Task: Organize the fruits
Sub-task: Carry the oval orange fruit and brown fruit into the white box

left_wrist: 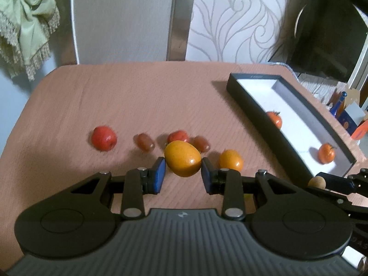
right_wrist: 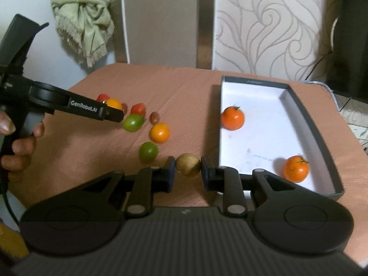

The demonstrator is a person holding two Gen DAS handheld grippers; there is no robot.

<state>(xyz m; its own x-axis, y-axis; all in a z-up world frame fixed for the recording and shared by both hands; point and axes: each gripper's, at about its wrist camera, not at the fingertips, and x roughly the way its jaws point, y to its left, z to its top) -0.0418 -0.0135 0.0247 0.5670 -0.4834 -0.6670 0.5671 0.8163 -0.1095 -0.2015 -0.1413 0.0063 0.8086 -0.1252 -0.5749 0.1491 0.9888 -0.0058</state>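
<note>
My left gripper [left_wrist: 183,170] is shut on a yellow-orange mango-like fruit [left_wrist: 182,158] and holds it above the table. My right gripper [right_wrist: 187,169] is shut on a small brown round fruit [right_wrist: 188,164], just left of the box. The dark box with a white floor [right_wrist: 264,138] holds two orange tangerines [right_wrist: 232,117] [right_wrist: 295,169]. Loose on the table lie a red apple [left_wrist: 104,138], an orange fruit [left_wrist: 231,160], two green fruits [right_wrist: 133,122] [right_wrist: 148,152], a small red fruit [right_wrist: 138,109] and brownish small fruits [left_wrist: 144,142].
The table has a pink-brown cloth [left_wrist: 138,101]. A chair back [left_wrist: 124,18] stands behind the far edge, with a green cloth [left_wrist: 25,23] at the left. A dark screen [left_wrist: 326,34] and cartons [left_wrist: 352,119] are at the right.
</note>
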